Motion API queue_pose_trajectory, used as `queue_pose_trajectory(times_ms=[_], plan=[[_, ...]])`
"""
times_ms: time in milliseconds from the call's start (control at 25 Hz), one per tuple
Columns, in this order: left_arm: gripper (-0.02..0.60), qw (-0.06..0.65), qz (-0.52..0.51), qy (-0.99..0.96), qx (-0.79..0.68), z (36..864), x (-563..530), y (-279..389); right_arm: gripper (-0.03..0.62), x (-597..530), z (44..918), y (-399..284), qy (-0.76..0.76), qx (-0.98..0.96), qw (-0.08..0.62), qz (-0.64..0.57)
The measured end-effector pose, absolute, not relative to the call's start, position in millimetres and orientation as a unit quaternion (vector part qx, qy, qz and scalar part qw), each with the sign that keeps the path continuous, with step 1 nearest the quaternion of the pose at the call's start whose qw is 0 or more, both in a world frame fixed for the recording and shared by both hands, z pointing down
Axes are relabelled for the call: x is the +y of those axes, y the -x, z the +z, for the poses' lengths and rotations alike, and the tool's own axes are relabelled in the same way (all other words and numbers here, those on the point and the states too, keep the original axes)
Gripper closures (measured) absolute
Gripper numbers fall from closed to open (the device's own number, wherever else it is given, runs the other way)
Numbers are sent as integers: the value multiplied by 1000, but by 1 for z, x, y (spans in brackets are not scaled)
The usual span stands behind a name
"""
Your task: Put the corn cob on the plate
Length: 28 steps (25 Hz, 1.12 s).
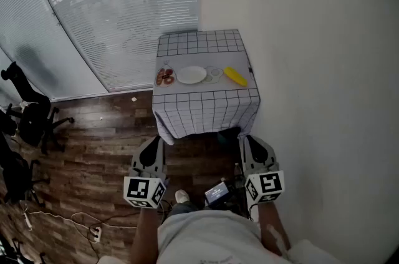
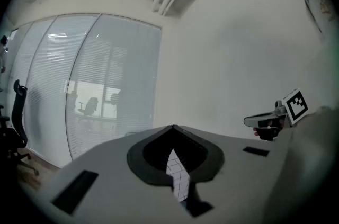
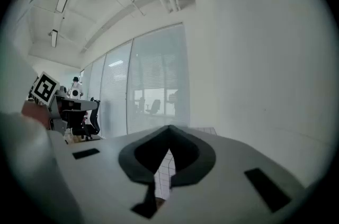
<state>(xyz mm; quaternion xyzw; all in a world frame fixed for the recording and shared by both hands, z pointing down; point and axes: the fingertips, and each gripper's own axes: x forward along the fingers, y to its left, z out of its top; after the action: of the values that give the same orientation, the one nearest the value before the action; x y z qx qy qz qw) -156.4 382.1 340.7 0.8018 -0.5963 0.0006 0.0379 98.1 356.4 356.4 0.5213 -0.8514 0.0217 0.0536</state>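
The left hand-held gripper [image 1: 154,143], grey and white plastic with a black-and-white marker cube [image 1: 144,191] at its rear, is held level in front of the person's body. Its two jaws are pressed together with nothing between them. The right hand-held gripper [image 1: 247,140], of the same build, lies roughly parallel and well apart from it, tipped very slightly downward. Its jaws are likewise closed and empty. The bare left forearm [image 1: 143,228] and right forearm [image 1: 272,228] run back close beside the torso.

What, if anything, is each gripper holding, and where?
Nothing. Left gripper and right gripper are both shut and empty; the corn cob lies on the table.
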Motion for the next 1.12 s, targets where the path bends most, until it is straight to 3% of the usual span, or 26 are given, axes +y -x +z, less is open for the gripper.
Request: queue_pose_trajectory(times_ms=[280, 920, 1120], plan=[[574, 1, 50, -799, -599, 343, 380, 134, 588, 352, 361, -115, -522, -851, 44, 28], [574, 36, 7, -788, -614, 346, 367, 135, 588, 333, 354, -118, -480, -875, -27, 55], [574, 52, -3, -784, -618, 350, 343, 139, 588, 313, 365, -111, -487, -872, 18, 44]])
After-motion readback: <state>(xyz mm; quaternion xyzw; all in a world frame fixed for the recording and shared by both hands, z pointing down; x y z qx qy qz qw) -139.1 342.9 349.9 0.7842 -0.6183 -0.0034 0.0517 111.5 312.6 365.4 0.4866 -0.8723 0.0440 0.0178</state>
